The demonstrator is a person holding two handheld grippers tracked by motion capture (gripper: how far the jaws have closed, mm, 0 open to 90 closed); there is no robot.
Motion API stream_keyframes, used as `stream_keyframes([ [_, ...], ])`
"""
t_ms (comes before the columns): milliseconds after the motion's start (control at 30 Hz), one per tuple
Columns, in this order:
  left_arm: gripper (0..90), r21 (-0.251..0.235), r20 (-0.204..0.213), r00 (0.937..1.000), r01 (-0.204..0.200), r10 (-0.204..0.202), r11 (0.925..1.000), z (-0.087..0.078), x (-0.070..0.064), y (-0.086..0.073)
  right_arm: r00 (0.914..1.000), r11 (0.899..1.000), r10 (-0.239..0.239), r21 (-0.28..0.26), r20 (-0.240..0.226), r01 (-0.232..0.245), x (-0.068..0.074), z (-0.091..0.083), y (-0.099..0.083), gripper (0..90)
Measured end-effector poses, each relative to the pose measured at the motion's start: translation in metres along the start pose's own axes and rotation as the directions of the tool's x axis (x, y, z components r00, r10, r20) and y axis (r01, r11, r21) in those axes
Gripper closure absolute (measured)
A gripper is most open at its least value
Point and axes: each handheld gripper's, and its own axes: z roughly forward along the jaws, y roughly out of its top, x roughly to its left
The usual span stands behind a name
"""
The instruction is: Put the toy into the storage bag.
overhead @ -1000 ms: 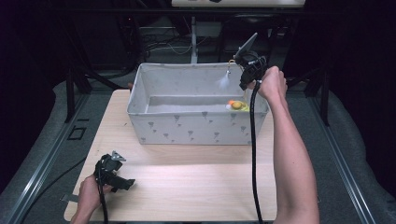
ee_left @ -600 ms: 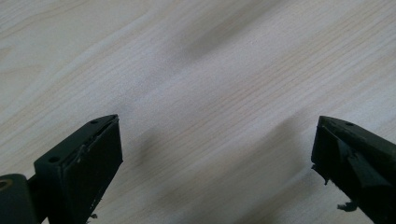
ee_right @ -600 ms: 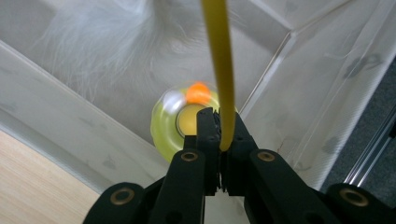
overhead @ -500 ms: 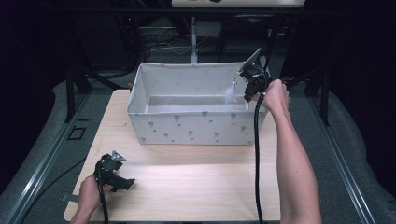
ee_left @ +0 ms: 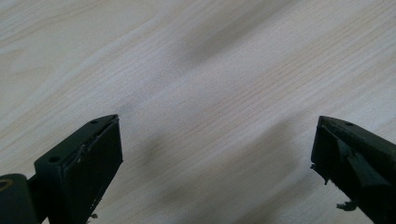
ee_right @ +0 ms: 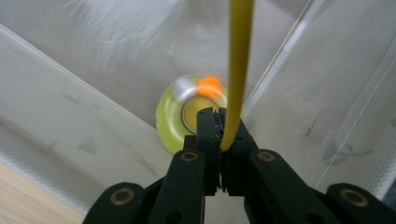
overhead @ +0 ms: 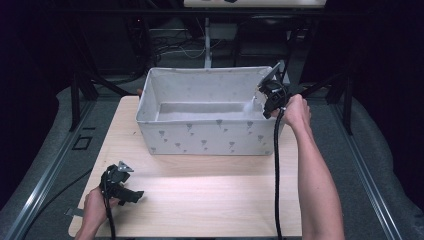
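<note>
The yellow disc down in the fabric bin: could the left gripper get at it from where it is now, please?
Probably not as things stand. The left gripper sits low at the table's near left corner, jaws open, and the bin's front wall stands between it and the yellow disc, below the right gripper.

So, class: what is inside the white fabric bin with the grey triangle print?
In the right gripper view, a round yellow-green disc lies in the white fabric bin, below the right gripper, which pinches a yellow cord. The near wall hides part of the floor.

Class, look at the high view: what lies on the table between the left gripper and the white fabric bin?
Nothing: bare pale wooden table separates left gripper from white fabric bin.
</note>
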Motion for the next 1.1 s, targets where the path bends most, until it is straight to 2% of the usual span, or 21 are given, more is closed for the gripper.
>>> stream_keyframes([
  [133, 2.2, 0.002, 0.001, 1.0000, -0.005, 0.005, 1.0000, 0.000, 0.000, 0.000, 1.0000, 1.000, -0.002, 0.020, 0.000, 0.002, -0.001, 0.005, -0.002, 87.8],
  [400, 2.2, 0.006, 0.002, 0.9999, -0.014, 0.014, 0.9999, 0.000, -0.003, 0.001, 0.9994, 0.998, 0.034, 0.050, -0.001, -0.034, -0.005, 0.007, -0.005, 87.5],
  [633, 2.3, 0.004, 0.001, 0.9999, -0.016, 0.016, 0.9999, 0.000, -0.002, 0.001, 0.9988, 0.999, 0.048, 0.023, -0.004, -0.048, -0.006, 0.002, -0.007, 84.0],
  [700, 2.3, 0.005, 0.000, 0.9998, -0.018, 0.018, 0.9998, 0.000, -0.003, 0.001, 0.9987, 0.999, 0.051, 0.005, -0.005, -0.051, -0.006, -0.005, -0.008, 79.1],
  [733, 2.3, 0.007, 0.000, 0.9998, -0.019, 0.019, 0.9998, 0.000, -0.003, 0.002, 0.9981, 0.998, 0.061, -0.021, -0.008, -0.062, -0.006, -0.013, -0.008, 71.9],
  [800, 2.3, 0.001, -0.004, 0.9998, -0.019, 0.019, 0.9998, 0.000, -0.004, 0.002, 0.9979, 0.997, 0.064, -0.030, -0.009, -0.064, -0.006, -0.021, -0.008, 67.4],
  [933, 2.3, -0.002, -0.003, 0.9999, -0.016, 0.016, 0.9999, -0.001, -0.004, 0.002, 0.9977, 0.996, 0.065, -0.065, -0.019, -0.066, -0.003, -0.038, -0.007, 52.4],
  [1033, 2.3, 0.000, -0.005, 0.9998, -0.019, 0.019, 0.9998, -0.001, -0.004, 0.002, 0.9969, 0.991, 0.069, -0.116, -0.037, -0.073, 0.001, -0.052, -0.008, 44.1],
  [1100, 2.3, -0.007, -0.007, 0.9998, -0.017, 0.017, 0.9998, -0.001, -0.004, 0.002, 0.9973, 0.990, 0.065, -0.125, -0.035, -0.069, 0.005, -0.060, -0.008, 38.4],
])
